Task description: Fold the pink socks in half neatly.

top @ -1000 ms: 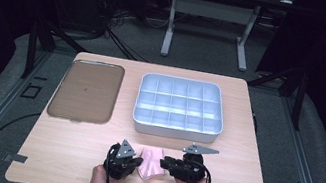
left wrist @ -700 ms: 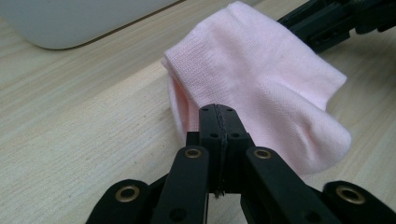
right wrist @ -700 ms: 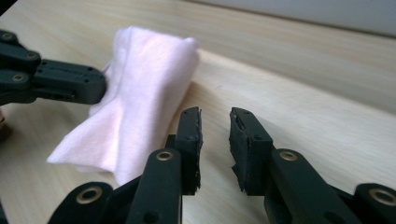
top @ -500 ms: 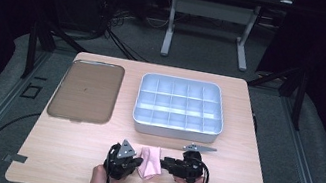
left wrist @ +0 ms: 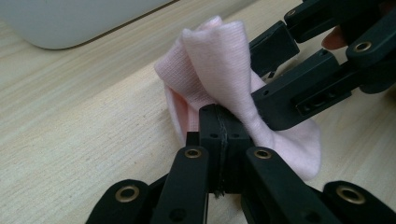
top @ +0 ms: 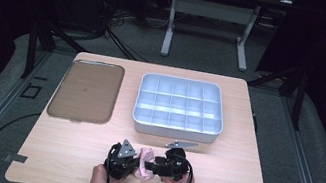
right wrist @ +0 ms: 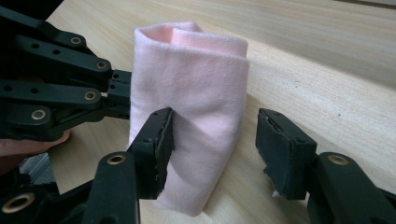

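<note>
A: Why is the pink cloth standing folded on the desk?

B: Left of the cloth, the left gripper has its jaws clamped on a fold, probably to anchor it. Right of the cloth, the right gripper has just been opening; its jaws stand half wide with the cloth between, likely releasing it
</note>
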`<state>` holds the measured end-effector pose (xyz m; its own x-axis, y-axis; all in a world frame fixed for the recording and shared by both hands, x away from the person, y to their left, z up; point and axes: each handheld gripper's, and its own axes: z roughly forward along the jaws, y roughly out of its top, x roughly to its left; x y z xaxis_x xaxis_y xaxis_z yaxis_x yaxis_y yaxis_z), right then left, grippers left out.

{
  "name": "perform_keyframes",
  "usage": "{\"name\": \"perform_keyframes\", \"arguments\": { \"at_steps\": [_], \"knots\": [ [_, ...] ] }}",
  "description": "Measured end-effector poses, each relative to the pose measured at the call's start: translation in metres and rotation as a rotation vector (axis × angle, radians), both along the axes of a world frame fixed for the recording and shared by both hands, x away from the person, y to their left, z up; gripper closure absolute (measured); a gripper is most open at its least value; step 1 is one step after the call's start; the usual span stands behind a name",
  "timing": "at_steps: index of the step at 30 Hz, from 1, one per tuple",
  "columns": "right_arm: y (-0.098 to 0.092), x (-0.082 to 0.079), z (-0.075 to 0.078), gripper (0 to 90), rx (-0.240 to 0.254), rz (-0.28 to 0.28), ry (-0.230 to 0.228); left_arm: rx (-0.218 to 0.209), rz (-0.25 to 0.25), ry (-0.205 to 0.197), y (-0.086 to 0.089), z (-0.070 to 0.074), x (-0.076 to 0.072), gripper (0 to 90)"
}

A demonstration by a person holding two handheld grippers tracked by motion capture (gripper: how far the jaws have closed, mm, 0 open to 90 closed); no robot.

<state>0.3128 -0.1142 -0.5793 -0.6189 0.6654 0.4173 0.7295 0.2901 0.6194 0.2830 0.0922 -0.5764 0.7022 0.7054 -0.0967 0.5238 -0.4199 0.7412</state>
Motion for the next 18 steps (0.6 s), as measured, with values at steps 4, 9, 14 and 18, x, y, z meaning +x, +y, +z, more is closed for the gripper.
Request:
{"name": "perform_keyframes", "arguments": {
  "at_steps": [4,9,14,18],
  "knots": [
    [0.004,-0.002,0.002,47.9,-0.045,-0.011,-0.027,-0.003,-0.003,0.002,0.001,0.0,0.0,89.9],
    [0.015,-0.01,0.005,51.7,-0.149,-0.024,-0.096,-0.011,-0.005,0.006,0.002,0.0,0.001,89.7],
    [0.02,-0.015,0.006,50.6,-0.19,-0.043,-0.126,-0.005,0.006,-0.006,0.007,0.005,-0.001,76.4],
    [0.024,-0.015,0.009,44.7,-0.25,-0.051,-0.139,-0.073,0.009,-0.04,0.016,0.022,-0.007,68.4]
  ]
}}
